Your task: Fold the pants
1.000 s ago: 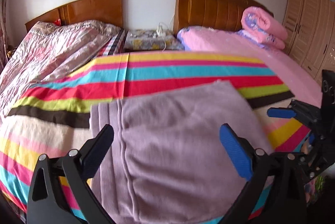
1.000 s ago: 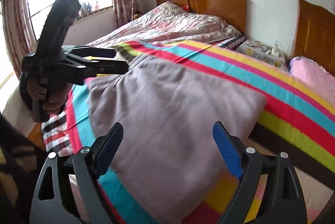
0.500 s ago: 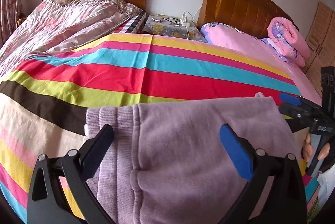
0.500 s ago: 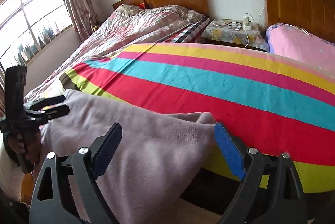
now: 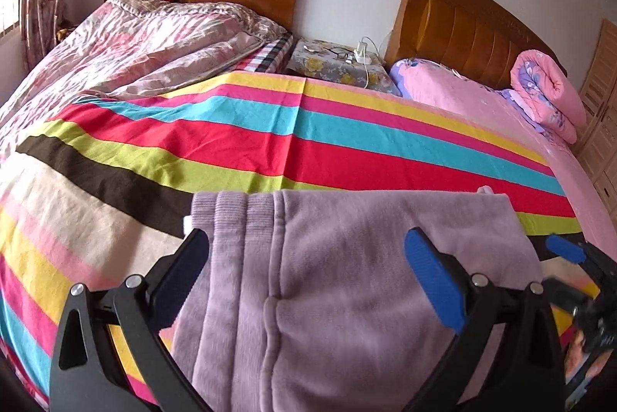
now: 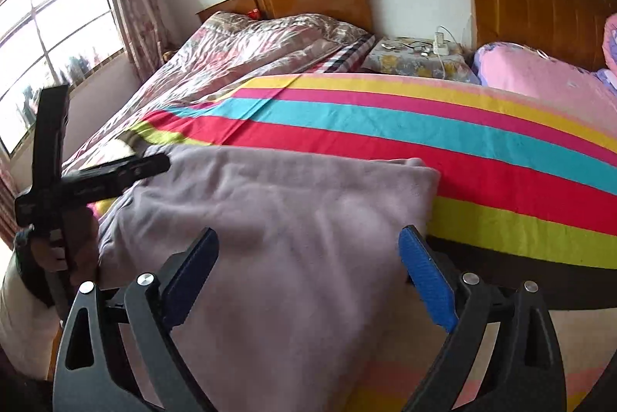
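The pants (image 5: pixel 347 277) lie on the striped sheet (image 5: pixel 308 142) covering the bed, at the near edge of it, with part of the fabric hanging over that edge. In the left wrist view the ribbed waistband (image 5: pixel 231 215) sits at the left end of the pants. The far edge reads as a doubled fold, so at least one fold appears complete; the bundle is still long, and judging by this, further folds remain.

The left hand-held gripper (image 5: pixel 308 273) is spread wide above the pants and holds nothing. The right hand-held gripper (image 6: pixel 308 273) is likewise spread wide over the opposite end of the pants, with no fabric between its blue pads (image 6: pixel 424 281).

No brand, label or legible writing is visible on the pants.
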Tool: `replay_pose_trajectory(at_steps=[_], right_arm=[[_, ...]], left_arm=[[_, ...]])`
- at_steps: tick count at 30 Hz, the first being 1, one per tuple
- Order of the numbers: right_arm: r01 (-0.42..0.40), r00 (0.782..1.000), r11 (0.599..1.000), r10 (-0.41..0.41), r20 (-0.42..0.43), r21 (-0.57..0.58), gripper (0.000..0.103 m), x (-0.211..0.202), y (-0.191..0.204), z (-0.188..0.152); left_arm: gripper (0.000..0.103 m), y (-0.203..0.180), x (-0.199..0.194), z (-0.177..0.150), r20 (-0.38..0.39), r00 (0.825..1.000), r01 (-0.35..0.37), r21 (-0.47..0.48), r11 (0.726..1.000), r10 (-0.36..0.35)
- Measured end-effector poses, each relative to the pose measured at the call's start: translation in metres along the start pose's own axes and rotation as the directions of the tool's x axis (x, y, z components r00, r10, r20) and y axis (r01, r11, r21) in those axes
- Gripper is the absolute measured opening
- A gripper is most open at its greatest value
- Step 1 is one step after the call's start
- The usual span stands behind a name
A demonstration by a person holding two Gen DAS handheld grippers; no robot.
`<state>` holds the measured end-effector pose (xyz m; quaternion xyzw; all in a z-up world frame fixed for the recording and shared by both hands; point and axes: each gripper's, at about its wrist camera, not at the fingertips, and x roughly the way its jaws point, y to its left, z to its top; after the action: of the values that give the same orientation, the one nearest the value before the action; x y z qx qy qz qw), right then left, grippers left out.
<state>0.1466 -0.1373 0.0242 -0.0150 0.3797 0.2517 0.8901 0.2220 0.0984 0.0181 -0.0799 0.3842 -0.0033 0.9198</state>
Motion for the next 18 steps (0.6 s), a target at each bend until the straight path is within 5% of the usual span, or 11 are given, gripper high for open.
replay_pose_trajectory(at_steps=[5, 8, 12, 18], right_arm=[[0.019, 1.000, 0.997, -0.018, 0.005, -0.077, 0.091, -0.023, 0.052, -0.042], [0.071, 0.997, 0.996, -0.072, -0.027, -0.051, 0.091, -0.016, 0.058, -0.059], [0.116, 0.993, 0.991, -0.117, -0.012, -0.068, 0.091, -0.020, 0.069, -0.073], [0.098, 0.995, 0.995, -0.097, 0.014, -0.028, 0.092, -0.027, 0.063, -0.085]], left_arm=[[0.102, -0.021, -0.043, -0.040, 0.021, 1.000, 0.011, 0.102, 0.995, -0.013], [0.102, -0.024, -0.037, -0.070, -0.034, 0.999, -0.028, 0.131, 0.991, 0.033], [0.102, -0.029, -0.042, -0.097, 0.012, 0.990, -0.143, 0.217, 0.966, 0.144], [0.102, -0.038, -0.075, -0.111, 0.037, 0.996, -0.084, 0.209, 0.974, 0.078]])
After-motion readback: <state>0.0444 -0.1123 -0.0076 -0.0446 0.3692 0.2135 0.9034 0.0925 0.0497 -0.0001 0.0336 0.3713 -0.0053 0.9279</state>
